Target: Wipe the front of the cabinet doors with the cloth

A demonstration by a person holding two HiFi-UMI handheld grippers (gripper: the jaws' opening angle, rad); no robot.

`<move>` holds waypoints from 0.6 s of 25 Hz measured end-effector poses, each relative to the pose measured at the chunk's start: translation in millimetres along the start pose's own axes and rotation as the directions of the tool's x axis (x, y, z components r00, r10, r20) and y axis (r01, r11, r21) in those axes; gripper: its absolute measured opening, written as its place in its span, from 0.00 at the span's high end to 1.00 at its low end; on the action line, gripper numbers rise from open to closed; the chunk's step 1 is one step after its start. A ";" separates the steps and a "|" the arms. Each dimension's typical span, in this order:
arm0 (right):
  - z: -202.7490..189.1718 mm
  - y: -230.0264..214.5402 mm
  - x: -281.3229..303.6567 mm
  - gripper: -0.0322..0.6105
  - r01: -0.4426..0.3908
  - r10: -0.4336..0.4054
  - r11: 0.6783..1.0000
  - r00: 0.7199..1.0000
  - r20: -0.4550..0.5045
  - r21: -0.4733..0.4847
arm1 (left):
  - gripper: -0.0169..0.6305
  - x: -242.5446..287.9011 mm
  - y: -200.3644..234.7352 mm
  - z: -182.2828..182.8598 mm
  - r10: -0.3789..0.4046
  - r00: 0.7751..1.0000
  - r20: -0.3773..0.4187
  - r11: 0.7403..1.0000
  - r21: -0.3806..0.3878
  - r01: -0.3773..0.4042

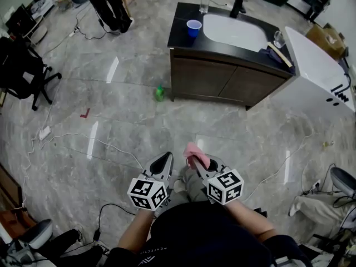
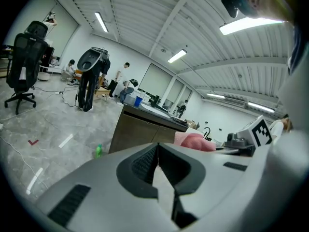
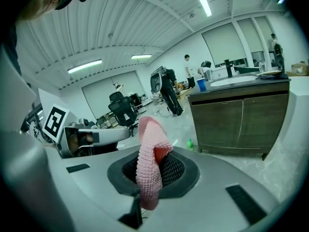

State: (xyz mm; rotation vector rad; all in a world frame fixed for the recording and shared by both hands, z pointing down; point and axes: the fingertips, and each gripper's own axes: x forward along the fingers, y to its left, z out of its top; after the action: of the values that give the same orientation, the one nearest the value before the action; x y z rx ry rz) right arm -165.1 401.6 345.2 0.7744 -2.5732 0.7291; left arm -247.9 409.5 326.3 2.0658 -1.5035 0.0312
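**Cloth in the jaws, cabinet dead ahead**

Your right gripper [image 1: 196, 163] is clamped on the pink cloth [image 1: 194, 152], which stands up from the jaws in a knitted fold. Your left gripper [image 1: 162, 163] has its jaws together on nothing. The cabinet doors [image 1: 222, 82] sit at your twelve o'clock, well apart from both grippers. That cloth looks light and floppy, so I'd hold it low on the bunch and leave a loose pad to press flat. Mind the green bottle [image 1: 159, 93] at the cabinet's nine o'clock.
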 end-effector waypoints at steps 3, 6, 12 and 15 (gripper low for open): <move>14.4 -12.8 20.1 0.88 -0.020 0.020 1.000 1.000 0.005 0.003 | 0.96 15.8 13.5 15.3 0.021 1.000 0.006 1.000 0.004 -0.021; 38.2 -27.8 37.3 0.88 -0.052 0.052 0.999 0.999 0.010 -0.001 | 0.96 32.5 21.6 34.1 0.047 0.999 0.019 0.999 0.004 -0.047; 76.1 -60.2 64.3 0.88 -0.095 0.095 0.995 0.995 0.018 -0.013 | 0.96 73.1 38.1 65.7 0.081 0.997 0.016 0.996 0.033 -0.081; 89.7 -83.0 76.0 0.88 -0.110 0.110 0.994 0.994 0.021 -0.006 | 0.96 98.7 42.5 78.1 0.096 0.995 0.013 0.993 0.064 -0.096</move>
State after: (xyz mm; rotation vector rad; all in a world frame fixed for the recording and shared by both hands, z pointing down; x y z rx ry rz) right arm -192.4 260.4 339.2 0.6466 -2.6531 0.7503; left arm -273.3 279.7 313.7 2.0444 -1.6266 0.1080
